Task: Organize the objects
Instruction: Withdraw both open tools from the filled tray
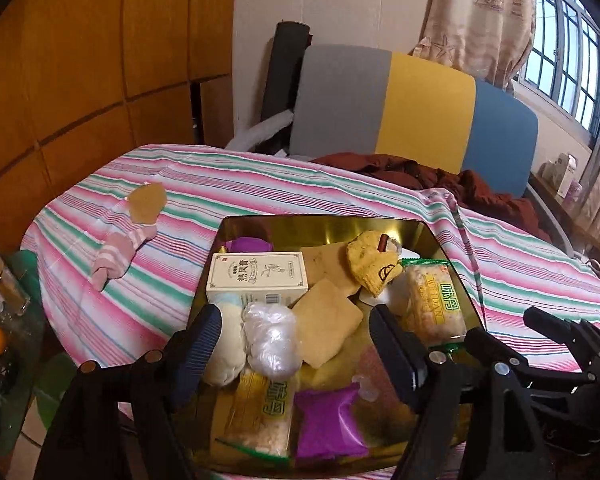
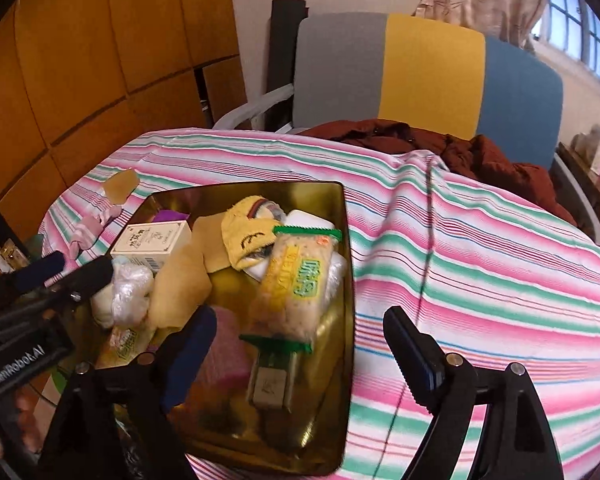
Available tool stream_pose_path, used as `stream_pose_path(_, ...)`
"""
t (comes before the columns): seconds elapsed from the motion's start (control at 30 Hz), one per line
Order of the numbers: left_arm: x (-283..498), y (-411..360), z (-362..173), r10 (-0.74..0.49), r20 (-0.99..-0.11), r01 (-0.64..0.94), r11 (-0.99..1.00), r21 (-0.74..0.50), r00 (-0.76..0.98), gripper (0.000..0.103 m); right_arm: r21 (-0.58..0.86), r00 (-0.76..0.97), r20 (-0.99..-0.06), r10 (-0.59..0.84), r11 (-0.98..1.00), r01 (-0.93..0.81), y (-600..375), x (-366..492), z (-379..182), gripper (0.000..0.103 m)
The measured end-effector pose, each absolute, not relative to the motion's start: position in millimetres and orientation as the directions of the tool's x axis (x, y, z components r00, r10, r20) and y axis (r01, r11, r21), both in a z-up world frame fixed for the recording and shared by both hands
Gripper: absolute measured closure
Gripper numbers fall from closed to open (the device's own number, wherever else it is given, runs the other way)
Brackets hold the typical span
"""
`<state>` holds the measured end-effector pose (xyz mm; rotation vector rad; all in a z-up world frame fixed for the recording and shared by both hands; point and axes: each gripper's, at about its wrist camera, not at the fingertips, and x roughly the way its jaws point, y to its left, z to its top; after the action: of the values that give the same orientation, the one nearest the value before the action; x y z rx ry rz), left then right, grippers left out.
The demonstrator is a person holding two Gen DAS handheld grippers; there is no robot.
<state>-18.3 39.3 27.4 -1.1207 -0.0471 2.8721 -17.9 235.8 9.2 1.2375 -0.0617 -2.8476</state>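
In the left wrist view, the left gripper [image 1: 300,344] hangs over the near part of a golden tin tray [image 1: 432,236] that stands on a table with a striped cloth [image 1: 228,184]. Its jaws are spread wide and nothing is pinched between them. Inside the tray lie a white box [image 1: 258,278], a clear plastic bag [image 1: 270,340], a tan cloth [image 1: 326,328], a yellow sock [image 1: 374,266], two snack packets, one on the right [image 1: 430,304] and one near [image 1: 260,412], and a purple pouch [image 1: 328,426]. Far left on the cloth, outside the tray, lies a pink striped sock [image 1: 118,252].

In the right wrist view, the right gripper [image 2: 300,340] is above the right rim of the tray [image 2: 346,320], with jaws wide apart and empty. One finger is over the tray, the other over the cloth. The snack packet [image 2: 296,284] lies just in front of it.
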Motion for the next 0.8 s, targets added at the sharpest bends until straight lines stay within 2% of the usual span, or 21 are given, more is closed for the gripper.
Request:
stream_pose_path(0.13,-6,40,32,0.01,-0.663,-0.002,-1.0,-0.013,-0.749,0.025,0.026,-0.7,-0.714,-0.015,-1.0,-0.006,236,-5,11,0.016)
stream_pose_path(0.23,4,37,36,0.02,-0.641,-0.004,-1.0,-0.027,-0.768,0.025,0.001,-0.724,-0.689,0.015,-1.0,-0.022,234,5,14,0.009)
stream_pose_path(0.43,25,32,41,-0.011,-0.579,-0.003,-1.0,0.022,-0.815,0.025,-0.001,-0.747,-0.664,0.034,-0.999,-0.045,235,14,23,0.008)
stream_pose_path(0.67,29,25,42,0.031,-0.589,0.013,-0.998,-0.069,-0.807,0.028,0.011,-0.774,-0.632,0.031,-0.999,-0.049,234,22,34,0.005)
stream_pose_path(0.8,30,28,39,0.043,-0.59,-0.002,-0.998,-0.07,-0.806,0.039,0.003,-0.779,-0.626,0.03,-0.999,-0.04,230,25,35,0.005)
